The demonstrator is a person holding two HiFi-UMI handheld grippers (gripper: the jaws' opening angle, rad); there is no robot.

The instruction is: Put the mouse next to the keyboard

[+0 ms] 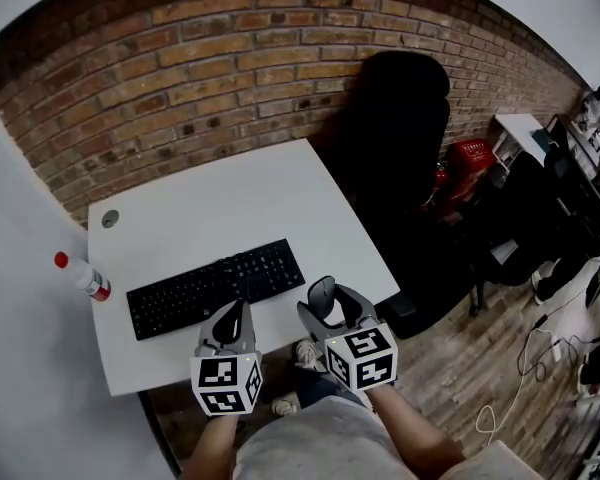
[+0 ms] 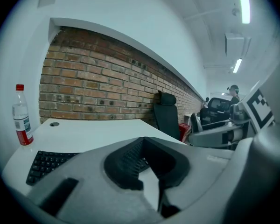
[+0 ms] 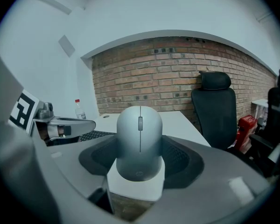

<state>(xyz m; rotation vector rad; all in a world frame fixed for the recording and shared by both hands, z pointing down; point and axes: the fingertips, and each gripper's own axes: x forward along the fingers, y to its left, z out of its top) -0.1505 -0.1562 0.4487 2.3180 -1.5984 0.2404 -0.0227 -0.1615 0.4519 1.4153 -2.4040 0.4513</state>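
Observation:
A grey mouse (image 1: pixel 322 296) (image 3: pixel 139 134) sits at the front edge of the white table (image 1: pixel 230 203), just right of and nearer than the black keyboard (image 1: pixel 215 286) (image 2: pixel 49 162). My right gripper (image 1: pixel 326 306) (image 3: pixel 140 149) is shut on the mouse, a dark pad against each side. My left gripper (image 1: pixel 234 313) (image 2: pixel 147 168) hovers over the table's front edge below the keyboard's right half, its jaws drawn together with nothing between them.
A water bottle with a red cap (image 1: pixel 83 276) (image 2: pixel 21 116) stands at the table's left edge. A black office chair (image 1: pixel 400 138) (image 3: pixel 213 108) stands right of the table against the brick wall. A red crate (image 1: pixel 470 156) and cables lie farther right on the wooden floor.

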